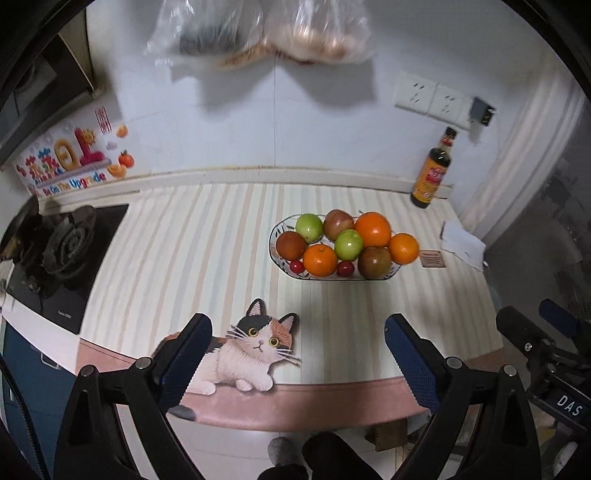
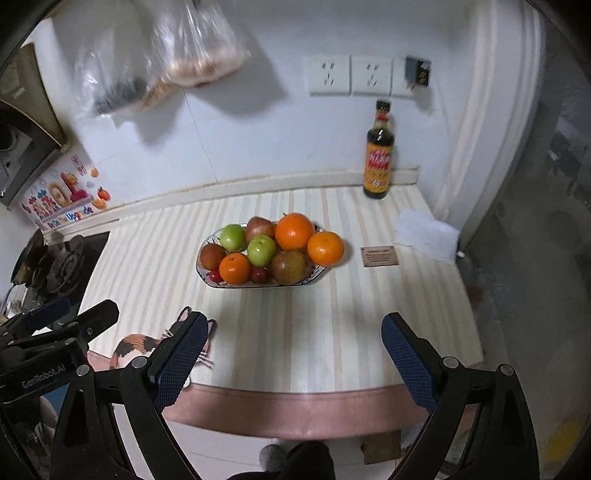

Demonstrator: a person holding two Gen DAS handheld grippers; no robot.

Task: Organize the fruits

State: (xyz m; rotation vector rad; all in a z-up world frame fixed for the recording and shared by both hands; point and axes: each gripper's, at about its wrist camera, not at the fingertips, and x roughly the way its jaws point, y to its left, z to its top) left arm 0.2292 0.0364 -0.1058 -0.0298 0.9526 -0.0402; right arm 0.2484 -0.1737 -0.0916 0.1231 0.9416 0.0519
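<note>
An oval plate (image 1: pixel 275 230) (image 2: pixel 317 277) sits on the striped counter, piled with fruit: three oranges (image 1: pixel 372 229) (image 2: pixel 294 232), two green apples (image 1: pixel 348 244) (image 2: pixel 261 251), reddish apples (image 1: pixel 338 223) (image 2: pixel 259 228), brownish round fruits (image 1: pixel 374 262) (image 2: pixel 291 267) and two small red ones (image 1: pixel 345 268) (image 2: pixel 259 274). My left gripper (image 1: pixel 298 345) is open and empty, near the counter's front edge above a cat-shaped mat (image 1: pixel 255 350). My right gripper (image 2: pixel 294 345) is open and empty, well short of the plate. Each gripper shows at the edge of the other's view.
A dark sauce bottle (image 1: pixel 432 171) (image 2: pixel 378 155) stands at the back wall. White paper (image 1: pixel 463 243) (image 2: pixel 424 234) and a small brown card (image 1: pixel 431 257) (image 2: pixel 379 256) lie right of the plate. A gas stove (image 1: pixel 62 251) (image 2: pixel 55 266) is at the left. Plastic bags (image 1: pixel 258 33) hang above.
</note>
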